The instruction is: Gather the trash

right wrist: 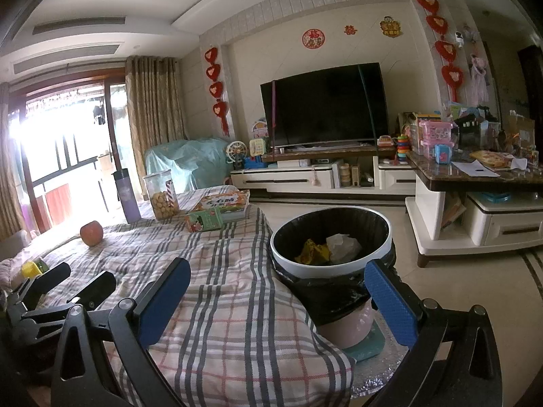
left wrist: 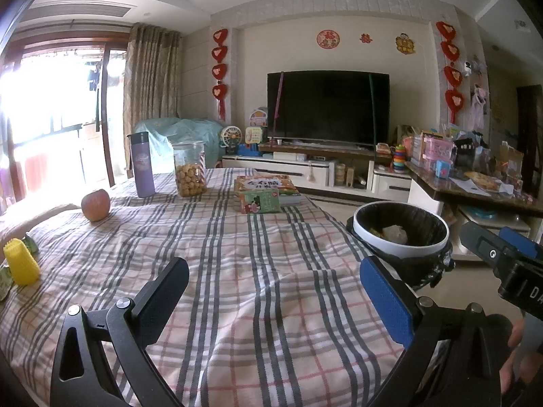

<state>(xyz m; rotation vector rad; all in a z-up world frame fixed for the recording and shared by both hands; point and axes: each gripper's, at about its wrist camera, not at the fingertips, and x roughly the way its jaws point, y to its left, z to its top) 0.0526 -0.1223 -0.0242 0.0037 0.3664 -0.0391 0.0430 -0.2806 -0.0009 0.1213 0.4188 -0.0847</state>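
Observation:
A trash bin (right wrist: 339, 268) with a white rim and black liner stands beside the table's right edge; it also shows in the left wrist view (left wrist: 400, 249). Inside lie a yellow wrapper (right wrist: 314, 251) and a crumpled white wad (right wrist: 342, 246). My left gripper (left wrist: 275, 291) is open and empty over the plaid tablecloth (left wrist: 237, 288). My right gripper (right wrist: 276, 291) is open and empty, held in front of the bin above the table's corner. At the table's far left edge lie small green wrappers (left wrist: 30, 244) next to a yellow cup (left wrist: 20, 261).
On the table stand an apple (left wrist: 95, 204), a purple bottle (left wrist: 141, 164), a cookie jar (left wrist: 190, 169) and stacked books (left wrist: 266, 190). A TV stand (right wrist: 305, 176) and a cluttered side table (right wrist: 475, 176) are beyond, across tiled floor.

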